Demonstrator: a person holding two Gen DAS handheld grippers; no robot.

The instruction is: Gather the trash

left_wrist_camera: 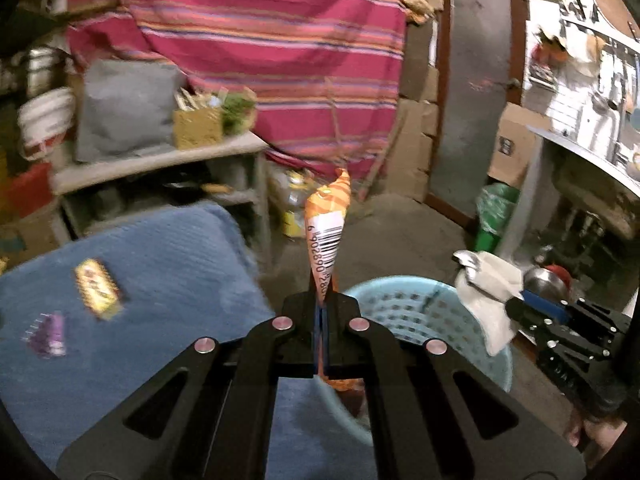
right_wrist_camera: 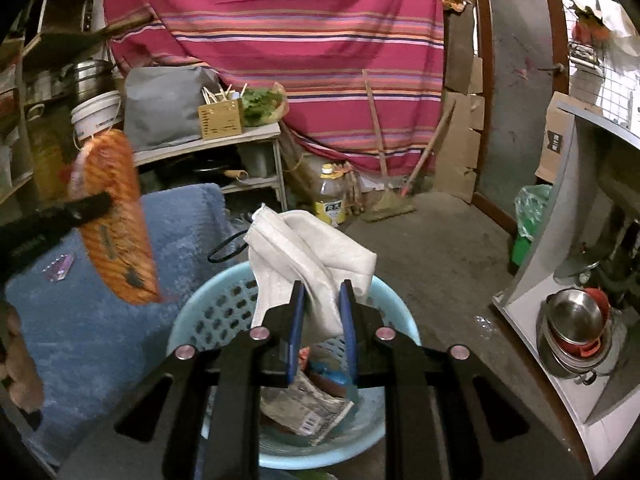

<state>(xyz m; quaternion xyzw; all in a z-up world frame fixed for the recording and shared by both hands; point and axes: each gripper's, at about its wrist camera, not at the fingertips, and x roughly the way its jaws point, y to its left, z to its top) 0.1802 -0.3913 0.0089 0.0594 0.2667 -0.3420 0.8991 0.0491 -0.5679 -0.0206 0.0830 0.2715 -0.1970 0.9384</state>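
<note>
My left gripper (left_wrist_camera: 322, 300) is shut on an orange snack wrapper (left_wrist_camera: 326, 224) with a barcode, which stands up from the jaws. The same wrapper (right_wrist_camera: 116, 220) shows at the left of the right wrist view, over the blue cloth. My right gripper (right_wrist_camera: 322, 292) is shut on a crumpled white face mask (right_wrist_camera: 308, 256), held above a light blue perforated basket (right_wrist_camera: 208, 312) that holds several wrappers and papers. In the left wrist view the mask (left_wrist_camera: 486, 292) and the right gripper (left_wrist_camera: 516, 302) hang over the basket (left_wrist_camera: 404, 304).
A blue cloth (left_wrist_camera: 160, 280) covers a surface at left, with a gold wrapper (left_wrist_camera: 98, 290) and a purple wrapper (left_wrist_camera: 50, 334) on it. A shelf table (right_wrist_camera: 224, 140), a striped curtain (right_wrist_camera: 280, 40), a green bin (right_wrist_camera: 528, 220) and steel pots (right_wrist_camera: 576, 328) stand around.
</note>
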